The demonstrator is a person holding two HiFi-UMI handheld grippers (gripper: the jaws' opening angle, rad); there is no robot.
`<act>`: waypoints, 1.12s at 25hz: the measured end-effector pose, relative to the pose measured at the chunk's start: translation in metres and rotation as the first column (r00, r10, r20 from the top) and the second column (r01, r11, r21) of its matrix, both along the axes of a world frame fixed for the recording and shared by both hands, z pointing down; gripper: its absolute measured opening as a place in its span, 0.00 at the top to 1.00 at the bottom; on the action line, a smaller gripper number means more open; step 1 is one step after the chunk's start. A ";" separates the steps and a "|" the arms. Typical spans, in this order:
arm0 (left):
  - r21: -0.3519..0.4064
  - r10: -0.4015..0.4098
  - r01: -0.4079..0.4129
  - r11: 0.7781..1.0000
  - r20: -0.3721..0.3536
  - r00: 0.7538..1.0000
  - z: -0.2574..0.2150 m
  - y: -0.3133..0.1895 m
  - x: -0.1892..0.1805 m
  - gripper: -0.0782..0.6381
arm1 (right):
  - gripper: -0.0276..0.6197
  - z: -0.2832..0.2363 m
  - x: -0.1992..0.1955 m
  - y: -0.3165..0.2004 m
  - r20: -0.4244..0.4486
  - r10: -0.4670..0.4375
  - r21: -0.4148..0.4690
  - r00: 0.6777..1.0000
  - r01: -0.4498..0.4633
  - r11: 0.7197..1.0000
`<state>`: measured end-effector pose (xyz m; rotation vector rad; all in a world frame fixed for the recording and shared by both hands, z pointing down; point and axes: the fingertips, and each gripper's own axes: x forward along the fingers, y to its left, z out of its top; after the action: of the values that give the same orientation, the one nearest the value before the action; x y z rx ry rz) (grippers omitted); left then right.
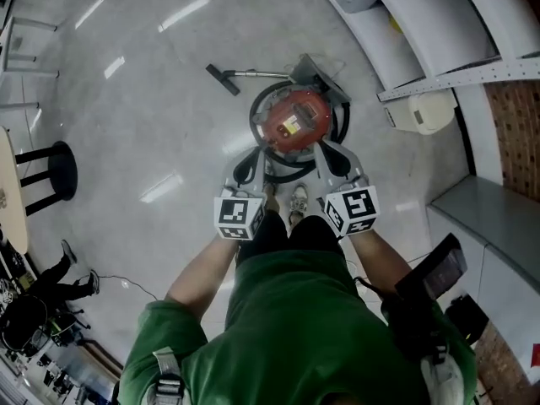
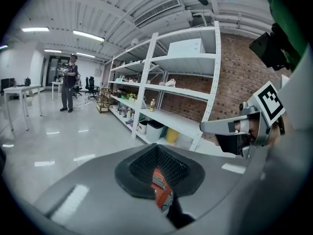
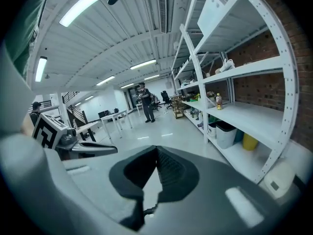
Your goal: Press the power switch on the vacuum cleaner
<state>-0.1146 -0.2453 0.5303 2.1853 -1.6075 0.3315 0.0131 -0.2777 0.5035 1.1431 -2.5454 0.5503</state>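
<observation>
A person in a green shirt [image 1: 295,327] stands over a red vacuum cleaner [image 1: 294,118], holding the left gripper [image 1: 246,165] and the right gripper [image 1: 335,160] side by side at waist height, both aimed down at the machine. Neither tool touches it. In the left gripper view, the dark ribbed pads [image 2: 171,168] of the left gripper [image 2: 156,151] meet at their tips with nothing clamped, and a sliver of the vacuum cleaner's red body [image 2: 161,187] shows through the wedge-shaped gap behind them. In the right gripper view, the right gripper [image 3: 156,153] is likewise drawn together and empty, with only pale floor showing through its gap.

A white shoe [image 1: 299,197] is planted just short of the vacuum cleaner, which sits on the glossy grey floor [image 1: 152,116] ringed by its black hose [image 1: 256,108]. Its metal wand [image 1: 257,73] runs away to the left, ending in a black floor nozzle [image 1: 224,79]. White shelving [image 1: 439,24] lines the brick wall on the right; a black stool [image 1: 59,169] stands well apart on the left. Another person [image 2: 70,82] stands far down the hall.
</observation>
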 end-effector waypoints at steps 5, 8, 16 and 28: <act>-0.060 0.038 -0.040 0.997 -0.028 0.999 0.034 -0.020 -0.004 0.88 | 0.95 0.035 -0.014 -0.015 -0.033 0.015 -0.056 0.999 -0.017 0.998; -0.109 0.065 -0.067 0.992 -0.028 0.998 0.061 -0.029 -0.004 0.88 | 0.95 0.060 -0.019 -0.022 -0.049 0.025 -0.093 0.998 -0.030 0.995; -0.162 0.168 -0.169 0.972 -0.018 0.986 0.128 -0.046 0.005 0.88 | 0.95 0.134 -0.030 -0.032 -0.083 0.058 -0.181 0.995 -0.072 0.981; -0.267 0.280 -0.271 0.925 -0.006 0.960 0.246 -0.049 0.016 0.88 | 0.95 0.249 -0.032 -0.024 -0.124 0.110 -0.293 0.986 -0.142 0.946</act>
<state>-0.0986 -0.2944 0.7760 2.2007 -1.1877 0.6301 -0.0191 -0.3021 0.7524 1.1913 -2.2139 0.8523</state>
